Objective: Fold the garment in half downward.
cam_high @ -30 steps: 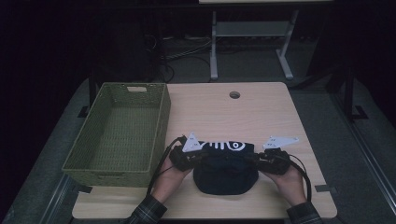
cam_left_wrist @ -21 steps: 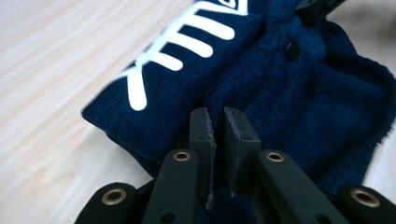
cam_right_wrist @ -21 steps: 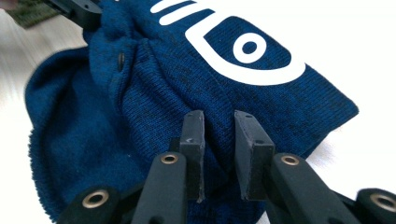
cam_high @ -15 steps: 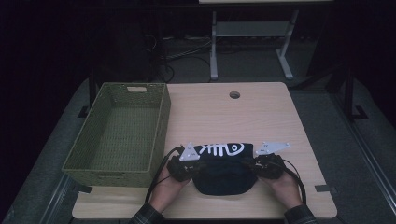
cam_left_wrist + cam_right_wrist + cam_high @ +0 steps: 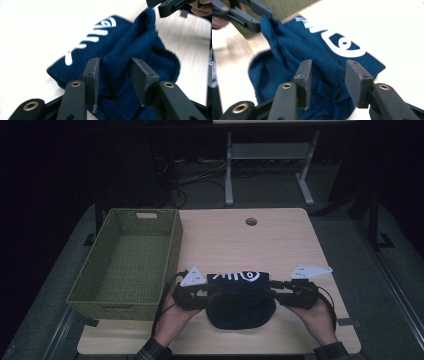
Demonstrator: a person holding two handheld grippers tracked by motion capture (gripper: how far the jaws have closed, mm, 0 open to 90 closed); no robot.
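Left to right. A green basket (image 5: 125,262) sits on the left part of the tabletop (image 5: 240,240), empty, its right wall just beside the left tongs (image 5: 212,295). Its left side overhangs the tabletop's left edge. The far half of the tabletop is open room, with only a small round hole (image 5: 251,221) near the far edge.

The dark blue hat (image 5: 241,299) with a white fish-bone print lies near the front edge, between the two tongs, with a narrow strip of bare wood in front of it. The left tongs (image 5: 113,72) stand partly apart; a raised fold of hat sits in the gap, but the pads do not visibly press it. The right tongs (image 5: 328,75) look the same: jaws parted over the knit, cloth between them, no clamp seen. Both pairs have just been opening. The right tongs (image 5: 274,287) are at the hat's right end, with open tabletop beyond them to the right edge.

In the high view the hat and the tong tips merge into one dark mass, so contact is hard to make out there. Forearms are cut off at the bottom. The room behind is dark.

Against half a second ago, both tongs sit slightly farther from the front edge, and the hat's printed band looks a little more stretched out.
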